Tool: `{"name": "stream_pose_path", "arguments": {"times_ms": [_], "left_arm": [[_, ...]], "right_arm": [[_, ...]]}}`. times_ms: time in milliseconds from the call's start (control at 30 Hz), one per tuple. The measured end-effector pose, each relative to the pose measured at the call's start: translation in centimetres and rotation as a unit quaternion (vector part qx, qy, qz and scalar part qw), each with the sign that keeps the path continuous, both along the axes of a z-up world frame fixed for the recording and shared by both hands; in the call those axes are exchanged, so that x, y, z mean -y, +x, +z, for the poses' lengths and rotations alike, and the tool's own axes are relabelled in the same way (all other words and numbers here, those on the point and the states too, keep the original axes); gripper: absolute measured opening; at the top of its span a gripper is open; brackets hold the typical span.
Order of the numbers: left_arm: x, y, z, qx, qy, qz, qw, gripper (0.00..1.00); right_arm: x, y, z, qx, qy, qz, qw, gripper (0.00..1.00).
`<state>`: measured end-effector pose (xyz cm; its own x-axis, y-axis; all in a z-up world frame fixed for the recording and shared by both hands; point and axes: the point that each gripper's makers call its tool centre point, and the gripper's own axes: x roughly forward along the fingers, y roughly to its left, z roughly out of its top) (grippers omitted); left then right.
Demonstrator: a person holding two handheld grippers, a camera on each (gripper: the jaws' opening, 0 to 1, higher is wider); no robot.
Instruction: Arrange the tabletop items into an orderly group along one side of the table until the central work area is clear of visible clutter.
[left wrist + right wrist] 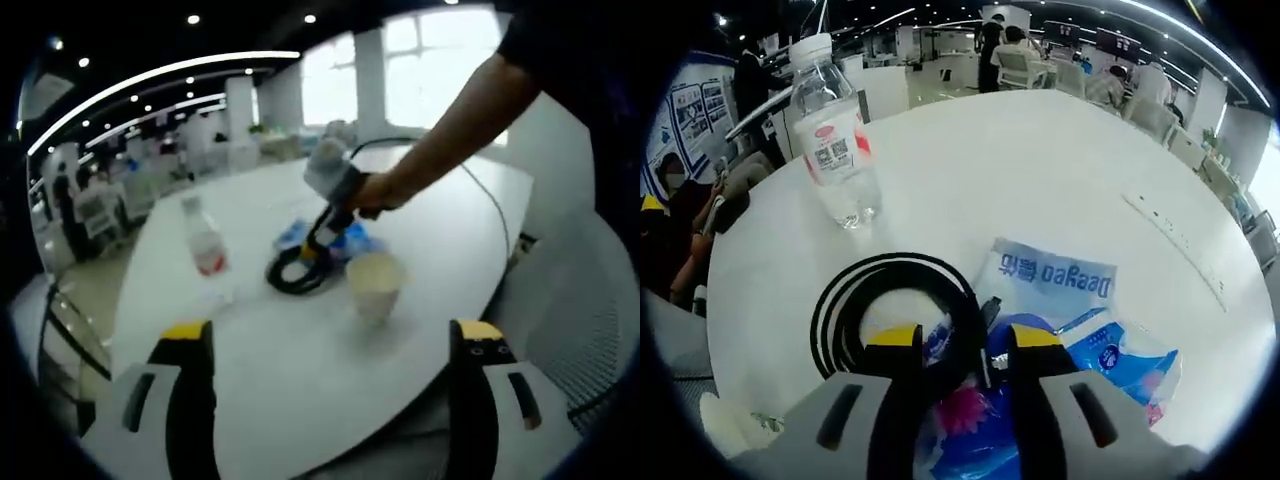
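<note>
Right tool [952, 350] pinches narrow on black cable coil [890, 300] over blue packets [1080, 330], mid-counter [1060, 170]. Left tool [335, 350] wide, empty. Risk: dragged coil snags packets, topples bottle [835, 130] or cup [375, 285].

White table [300, 370]: bottle [205, 243], cup [374, 283], cable [296, 270], packets [1080, 300].

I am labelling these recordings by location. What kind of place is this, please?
Most likely a large open-plan office. The round white table stands in a wide hall with long ceiling light strips, people sit on white chairs at other tables behind, and display boards line one side.
</note>
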<state>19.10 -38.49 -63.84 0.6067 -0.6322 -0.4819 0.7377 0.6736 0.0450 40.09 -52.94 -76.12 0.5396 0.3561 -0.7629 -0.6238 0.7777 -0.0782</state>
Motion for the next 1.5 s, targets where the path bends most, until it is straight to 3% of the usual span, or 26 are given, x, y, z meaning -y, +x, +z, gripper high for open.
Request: {"name": "stream_pose_path", "arguments": {"times_ms": [367, 833, 1233, 1500], "left_arm": [[-0.1, -0.1, -0.1, -0.003, 0.003, 0.0, 1.0, 0.93], [-0.3, 0.1, -0.1, -0.003, 0.004, 0.001, 1.0, 0.92], [0.0, 0.0, 0.0, 0.0, 0.003, -0.002, 1.0, 0.92], [0.2, 0.1, 0.2, 0.007, 0.001, -0.005, 1.0, 0.92]], "right_arm": [[-1.0, 0.1, -0.3, 0.015, -0.036, 0.015, 0.9991, 0.17], [-0.9, 0.6, 0.4, 0.037, -0.046, 0.012, 0.9982, 0.11], [-0.9, 0.1, 1.8, 0.043, -0.035, 0.012, 0.9984, 0.09], [-1.0, -1.0, 5.1, 0.068, 0.0, 0.002, 0.9977, 0.09]]}}
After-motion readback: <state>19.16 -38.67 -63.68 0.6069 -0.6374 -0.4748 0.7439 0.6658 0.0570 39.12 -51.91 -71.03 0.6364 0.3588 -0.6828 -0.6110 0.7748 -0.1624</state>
